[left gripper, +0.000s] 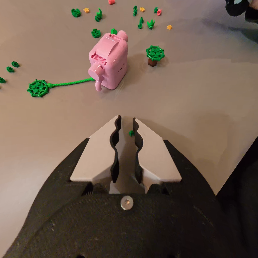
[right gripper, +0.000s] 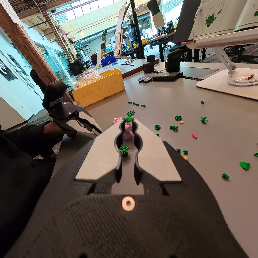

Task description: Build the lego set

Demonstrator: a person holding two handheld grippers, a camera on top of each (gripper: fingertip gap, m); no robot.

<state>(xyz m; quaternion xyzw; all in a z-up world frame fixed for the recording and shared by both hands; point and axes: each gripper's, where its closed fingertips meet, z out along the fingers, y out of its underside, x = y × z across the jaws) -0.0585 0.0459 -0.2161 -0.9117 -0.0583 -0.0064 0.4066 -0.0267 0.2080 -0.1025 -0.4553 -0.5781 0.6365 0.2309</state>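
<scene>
Left tool: jaws a narrow gap apart, holding nothing, poised above bare grey surface with one small green piece lying below the gap. Right tool: jaws likewise slightly parted and empty; whether it hovers or rests cannot be told.

The pink watering-can model stands upright mid-surface. A green stem runs from its base toward the left edge, ending in a green wheel-shaped leaf plate. A second such plate on a brown trunk stands just beside the can on the right. Loose green studs, leaf sprigs, yellow stars and coral pieces are scattered along the far edge. A yellow bin and an instruction booklet on a white stand occupy the far corners.

Probable step: selecting the next foliage piece. Good practice would be to open the jaws wider before descending, close across a piece's flat sides, and steady the can with the other tool when pressing on.
</scene>
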